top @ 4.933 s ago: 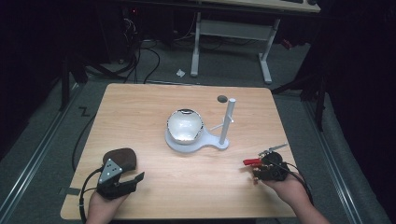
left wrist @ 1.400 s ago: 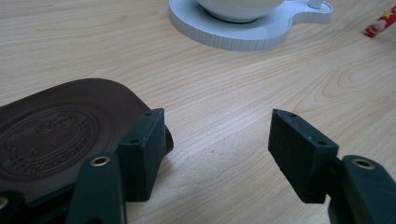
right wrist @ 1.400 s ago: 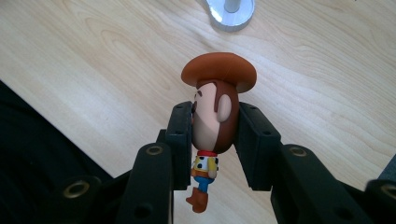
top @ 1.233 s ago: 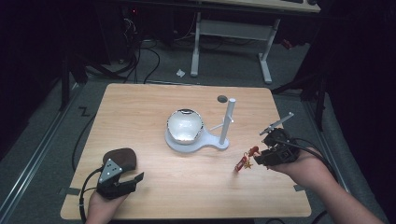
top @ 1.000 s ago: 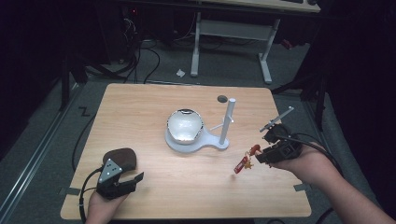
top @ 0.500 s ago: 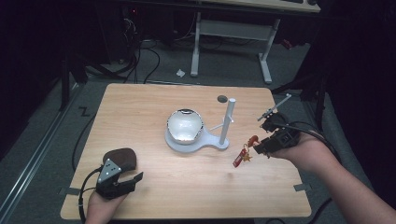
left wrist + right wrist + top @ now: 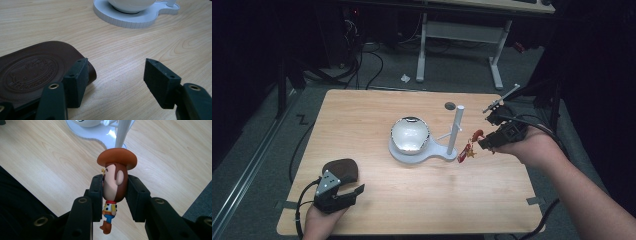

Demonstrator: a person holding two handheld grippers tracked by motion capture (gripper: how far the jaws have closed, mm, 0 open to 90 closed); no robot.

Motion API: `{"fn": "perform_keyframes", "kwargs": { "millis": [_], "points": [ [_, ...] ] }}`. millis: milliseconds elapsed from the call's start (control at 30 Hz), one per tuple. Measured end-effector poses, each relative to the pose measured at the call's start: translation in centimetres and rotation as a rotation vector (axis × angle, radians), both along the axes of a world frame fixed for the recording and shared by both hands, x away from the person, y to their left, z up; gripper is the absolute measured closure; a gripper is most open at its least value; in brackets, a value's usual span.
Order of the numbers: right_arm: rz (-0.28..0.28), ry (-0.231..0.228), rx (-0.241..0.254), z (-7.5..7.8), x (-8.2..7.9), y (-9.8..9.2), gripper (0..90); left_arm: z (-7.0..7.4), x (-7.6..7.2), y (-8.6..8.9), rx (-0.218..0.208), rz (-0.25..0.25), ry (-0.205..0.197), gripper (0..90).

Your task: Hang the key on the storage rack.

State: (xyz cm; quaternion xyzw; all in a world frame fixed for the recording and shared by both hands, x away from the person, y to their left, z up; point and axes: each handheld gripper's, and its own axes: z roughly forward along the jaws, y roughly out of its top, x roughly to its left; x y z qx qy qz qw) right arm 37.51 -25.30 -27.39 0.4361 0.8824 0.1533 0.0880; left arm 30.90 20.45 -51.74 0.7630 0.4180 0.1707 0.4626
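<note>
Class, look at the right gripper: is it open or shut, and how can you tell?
Shut. In the right gripper view, the right gripper presses both jaws against the head of the cowboy figure.

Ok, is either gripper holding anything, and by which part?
The right gripper holds a cowboy figure by the sides of its head. The left gripper is open and holds nothing; a brown leather pad lies beside one jaw.

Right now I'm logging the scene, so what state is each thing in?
Left gripper: open, resting low on the table, one jaw beside the leather pouch.
Right gripper: shut on the cowboy figure.
Cowboy figure: clamped by its head, near the white post.
Leather pouch: lying flat.
White stand: upright, with bowl.
</note>
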Motion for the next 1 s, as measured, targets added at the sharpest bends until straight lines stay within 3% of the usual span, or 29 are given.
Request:
{"fn": "perform_keyframes", "kwargs": {
  "millis": [600,1000],
  "points": [
    [0.014,-0.052,0.02,1.6,1.2,1.5,68.1,0.0,0.0,0.1,-0.004,0.0,0.003,36.8],
    [0.031,-0.071,0.021,1.9,1.7,2.8,68.1,0.0,0.0,0.1,-0.003,-0.002,0.002,36.8]
  ]
}}
